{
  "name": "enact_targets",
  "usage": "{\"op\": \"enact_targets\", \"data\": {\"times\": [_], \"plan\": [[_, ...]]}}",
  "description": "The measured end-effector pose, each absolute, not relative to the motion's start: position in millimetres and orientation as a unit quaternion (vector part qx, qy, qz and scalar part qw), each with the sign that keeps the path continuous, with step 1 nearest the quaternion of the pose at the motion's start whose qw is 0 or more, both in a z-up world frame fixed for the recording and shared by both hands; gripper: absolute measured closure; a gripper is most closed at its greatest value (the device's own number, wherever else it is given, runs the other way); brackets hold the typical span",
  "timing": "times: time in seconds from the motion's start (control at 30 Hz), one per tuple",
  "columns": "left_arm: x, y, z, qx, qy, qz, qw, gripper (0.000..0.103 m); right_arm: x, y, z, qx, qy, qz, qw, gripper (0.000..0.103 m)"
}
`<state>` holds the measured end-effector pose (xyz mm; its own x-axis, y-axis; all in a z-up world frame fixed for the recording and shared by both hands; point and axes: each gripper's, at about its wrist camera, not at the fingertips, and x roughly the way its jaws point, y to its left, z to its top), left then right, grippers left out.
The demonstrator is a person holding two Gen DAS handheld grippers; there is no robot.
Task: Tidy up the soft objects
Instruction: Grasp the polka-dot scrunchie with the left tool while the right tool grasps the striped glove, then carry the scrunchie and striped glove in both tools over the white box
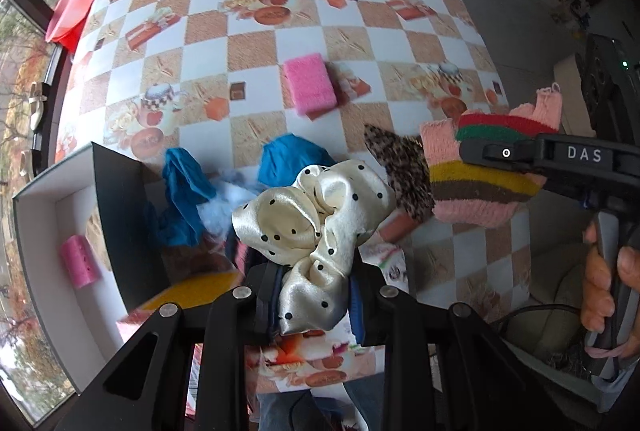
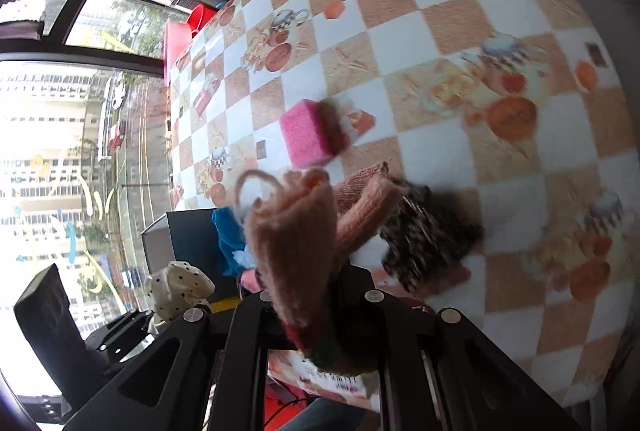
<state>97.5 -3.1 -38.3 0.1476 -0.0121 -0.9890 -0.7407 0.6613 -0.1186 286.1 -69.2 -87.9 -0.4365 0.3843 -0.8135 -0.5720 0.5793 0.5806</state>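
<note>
**Both grippers hold fabric above the checked table**

The left gripper points straight down and is clamped on a cream satin scrunchie with black dots, which bunches up between its jaws and hangs clear of the table. The right gripper is clenched on a pink knitted glove with red, green, yellow and brown stripes; in the left wrist view the glove is lifted off the cloth at the right, with a person's hand around the gripper's handle.

Just below the scrunchie lies a crumpled blue cloth with a pale blue fluffy piece beside it, and another blue bundle just behind. At the left sits an open box, white inside with a dark flap standing up; a pink hair roller lies on its floor. A yellow item shows under the left gripper's frame (blurred, so what it is cannot be told).

Between the scrunchie and the glove, a leopard-print fabric piece lies on the table. Further out, near the middle of the checked tablecloth, a pink sponge rests alone, well apart from the rest. Beyond the far left corner of the table stand red plastic basins.
</note>
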Motion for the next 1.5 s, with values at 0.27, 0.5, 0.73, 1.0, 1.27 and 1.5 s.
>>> {"op": "enact_targets", "data": {"times": [0.27,0.5,0.73,1.0,1.27,1.5], "plan": [[90.5,-54.5,-44.4,-0.276,0.614,0.174,0.719,0.074,260.6,-136.8,-87.0,-0.047,0.729,0.406,0.550,0.091],[65.9,-91.5,-35.3,-0.245,0.615,0.106,0.742,0.074,222.0,-192.5,-80.4,-0.036,0.737,0.363,0.569,0.091],[24.9,-107.8,-24.3,-0.226,0.607,0.088,0.757,0.074,171.2,-210.0,-68.5,-0.027,0.738,0.361,0.569,0.091],[-36.0,-91.8,-8.2,-0.244,0.574,0.132,0.770,0.074,113.9,-189.9,-52.7,-0.054,0.730,0.397,0.553,0.091],[-110.3,-59.0,0.2,-0.294,0.531,0.216,0.765,0.074,54.8,-146.3,-20.9,-0.116,0.703,0.466,0.525,0.091],[-173.0,-29.3,7.6,-0.322,0.485,0.320,0.748,0.074,5.5,-98.0,12.2,-0.171,0.666,0.531,0.496,0.091]]}}
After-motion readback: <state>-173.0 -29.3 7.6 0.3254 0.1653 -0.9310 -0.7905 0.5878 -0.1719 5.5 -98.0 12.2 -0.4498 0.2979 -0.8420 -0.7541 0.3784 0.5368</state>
